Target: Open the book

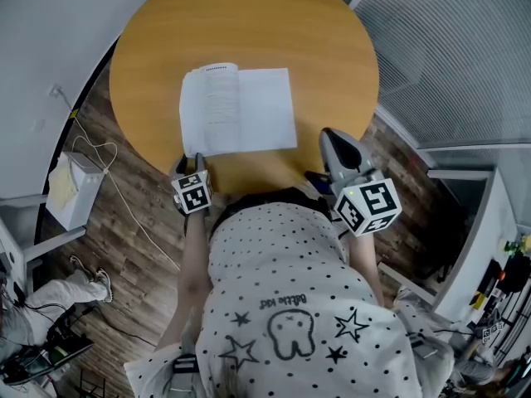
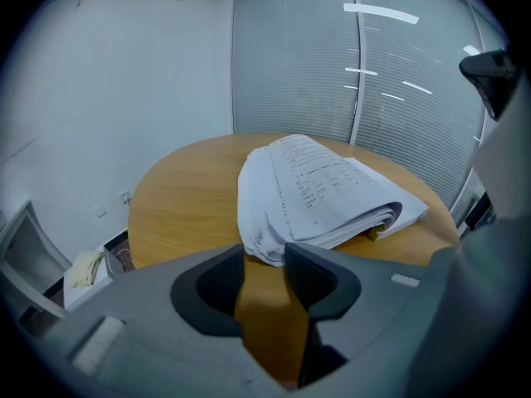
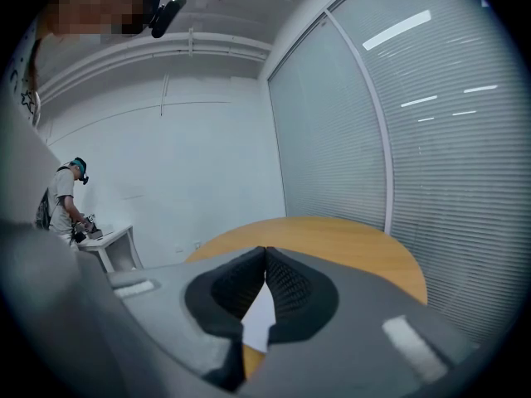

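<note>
- Book [image 1: 239, 110] lies open on the round wooden table [image 1: 249, 23], in the upper middle of the head view, with printed pages facing up.
- Left gripper [image 1: 191, 162] sits at the book's lower left corner. In the left gripper view its jaws [image 2: 264, 259] stand apart with bare tabletop between them, and the curled page corner [image 2: 261, 251] lies just at their tips, unpinched.
- Right gripper [image 1: 333, 139] hovers right of the book near the table's lower edge. In the right gripper view its jaw tips [image 3: 265, 254] meet, and nothing is caught between them.
- Slatted blinds [image 3: 415, 139] fill the right of that view.
</note>
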The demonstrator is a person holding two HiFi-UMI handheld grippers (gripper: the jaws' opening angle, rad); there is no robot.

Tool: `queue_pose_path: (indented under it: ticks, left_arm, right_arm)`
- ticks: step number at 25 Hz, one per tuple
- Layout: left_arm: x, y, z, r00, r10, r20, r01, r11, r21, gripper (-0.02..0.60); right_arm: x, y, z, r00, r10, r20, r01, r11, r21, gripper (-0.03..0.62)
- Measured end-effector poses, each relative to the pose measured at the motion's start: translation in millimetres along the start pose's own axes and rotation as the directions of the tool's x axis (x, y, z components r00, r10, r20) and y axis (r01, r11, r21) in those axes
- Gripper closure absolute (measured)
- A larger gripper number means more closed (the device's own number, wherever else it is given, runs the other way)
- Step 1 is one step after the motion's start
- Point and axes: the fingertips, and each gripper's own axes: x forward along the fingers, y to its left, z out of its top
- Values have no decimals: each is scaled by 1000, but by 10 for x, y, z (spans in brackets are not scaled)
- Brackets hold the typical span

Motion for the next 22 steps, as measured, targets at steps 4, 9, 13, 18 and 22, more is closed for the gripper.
queue_pose_path:
  ticks: [4, 9, 13, 18, 22]
  left_arm:
    - [-70, 5, -72, 1000, -25, -11, 25, 999, -27, 377]
    - [-122, -8, -118, 999, -42, -22, 41, 999, -24, 360]
    - [-183, 16, 13, 999, -39, 20, 40, 999, -28, 362]
    - [-284, -20, 245, 996, -47, 82, 47, 999, -2, 435]
    - [-374, -66, 448, 989, -49, 138, 48, 999, 12, 521]
  right_arm:
    - [22, 14, -1, 1000, 12, -3, -12, 1000, -3, 590]
    - [45, 45, -8, 1000, 28, -5, -28, 1000, -5, 591]
    - [53, 61, 3, 999, 32, -4, -32, 999, -5, 591]
    - [17, 22, -23, 1000, 25, -4, -25, 1000, -3, 590]
    - [-23, -4, -13, 1000, 16, -1, -16, 1000, -1, 590]
